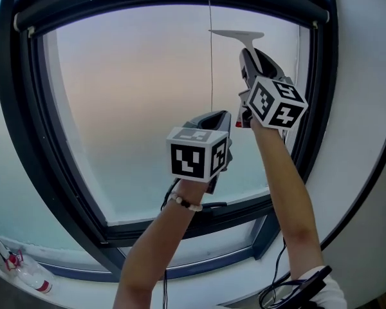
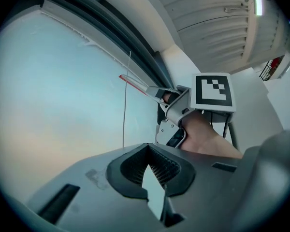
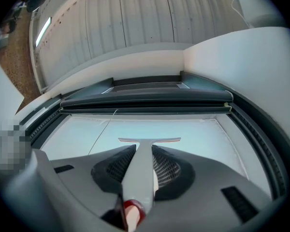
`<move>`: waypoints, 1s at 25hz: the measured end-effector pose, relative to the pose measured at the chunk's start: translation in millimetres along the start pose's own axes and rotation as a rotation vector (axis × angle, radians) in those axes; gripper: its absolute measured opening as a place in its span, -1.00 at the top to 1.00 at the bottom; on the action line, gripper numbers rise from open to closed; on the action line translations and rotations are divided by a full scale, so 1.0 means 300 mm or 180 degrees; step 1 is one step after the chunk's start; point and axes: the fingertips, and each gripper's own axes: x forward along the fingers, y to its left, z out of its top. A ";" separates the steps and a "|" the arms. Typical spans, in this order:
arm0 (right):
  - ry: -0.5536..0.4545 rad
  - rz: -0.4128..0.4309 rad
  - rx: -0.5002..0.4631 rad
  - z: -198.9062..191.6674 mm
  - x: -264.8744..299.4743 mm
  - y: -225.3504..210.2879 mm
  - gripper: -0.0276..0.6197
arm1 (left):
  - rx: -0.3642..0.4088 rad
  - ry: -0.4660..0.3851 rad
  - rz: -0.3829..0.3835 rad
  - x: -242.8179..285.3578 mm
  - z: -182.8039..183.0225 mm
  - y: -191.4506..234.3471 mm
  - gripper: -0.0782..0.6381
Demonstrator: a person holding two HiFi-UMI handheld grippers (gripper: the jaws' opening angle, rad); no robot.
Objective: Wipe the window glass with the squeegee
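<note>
The right gripper (image 1: 250, 53) clamped the pale grey T-shaped squeegee (image 1: 237, 35), blade raised high on the frosted window glass (image 1: 135, 95) for a downward wipe, while the left gripper (image 1: 220, 116) waited closed and empty.

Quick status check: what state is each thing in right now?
squeegee: gripped by its handle, blade uppermost, high up by the window glass.
right gripper: shut on the squeegee.
left gripper: shut, empty, clear of the squeegee.
roller blind: rolled up at the top.
</note>
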 end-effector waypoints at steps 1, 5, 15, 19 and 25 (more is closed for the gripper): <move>-0.0013 0.0010 0.0000 0.004 0.013 0.004 0.63 | 0.0001 -0.0021 0.0019 -0.005 0.011 0.010 0.78; -0.0113 -0.0024 0.0045 0.038 0.028 -0.014 0.63 | -0.0018 -0.0046 -0.0003 -0.015 0.017 0.014 0.78; 0.0026 0.0056 -0.0087 0.009 0.066 -0.004 0.63 | -0.0125 -0.0033 -0.0113 -0.014 -0.015 0.015 0.78; 0.0109 0.0028 -0.0135 -0.045 0.018 0.003 0.63 | -0.0165 -0.0010 -0.0160 -0.034 -0.041 0.003 0.78; 0.0235 0.0027 -0.0125 -0.141 -0.077 0.010 0.63 | -0.0233 0.0074 -0.0249 -0.050 -0.118 -0.025 0.78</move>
